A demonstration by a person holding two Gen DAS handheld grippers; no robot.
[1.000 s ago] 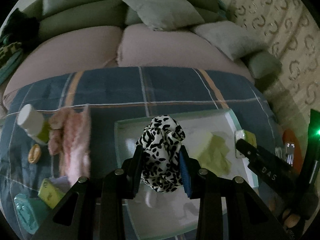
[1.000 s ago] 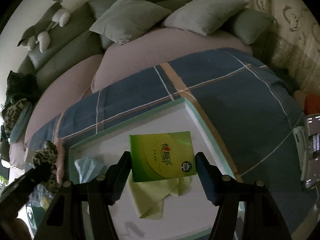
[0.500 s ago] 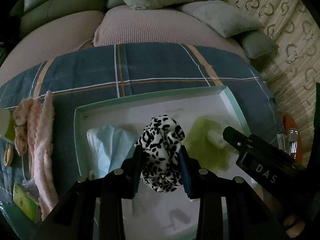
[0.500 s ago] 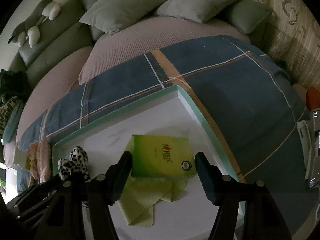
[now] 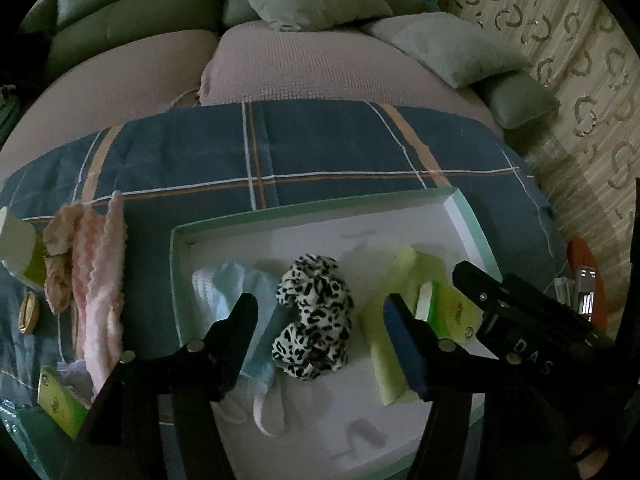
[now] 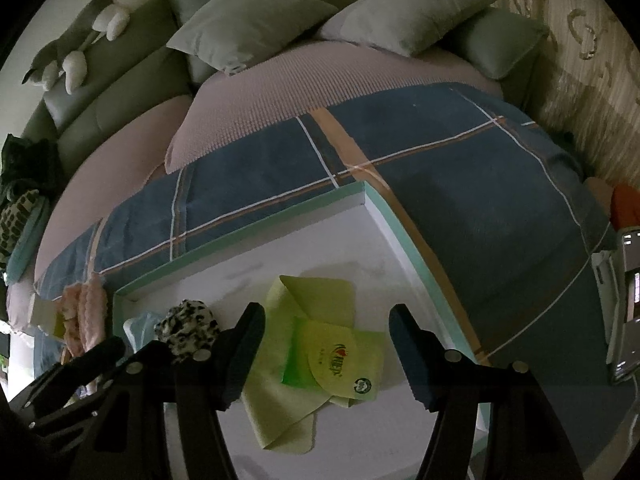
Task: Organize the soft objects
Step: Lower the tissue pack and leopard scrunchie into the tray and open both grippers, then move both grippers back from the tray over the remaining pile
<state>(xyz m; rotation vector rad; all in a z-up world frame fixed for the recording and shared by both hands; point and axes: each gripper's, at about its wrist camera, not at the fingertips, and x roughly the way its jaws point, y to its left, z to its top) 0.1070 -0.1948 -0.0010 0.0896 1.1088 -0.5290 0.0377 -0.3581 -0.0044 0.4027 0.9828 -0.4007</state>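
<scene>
A white tray with a mint rim lies on the plaid blanket. In it lie a leopard-print scrunchie, a light blue cloth, a yellow-green cloth and a green tissue pack on that cloth. My left gripper is open, its fingers on either side of the scrunchie, which rests on the tray. My right gripper is open just above the tissue pack.
Pink fluffy cloths and a white bottle lie left of the tray, with a green pack at the near left. Pillows and a plush toy sit at the sofa back. A phone lies right.
My left gripper opened and let the scrunchie down into the tray. My right gripper opened and left the tissue pack on the yellow-green cloth.
</scene>
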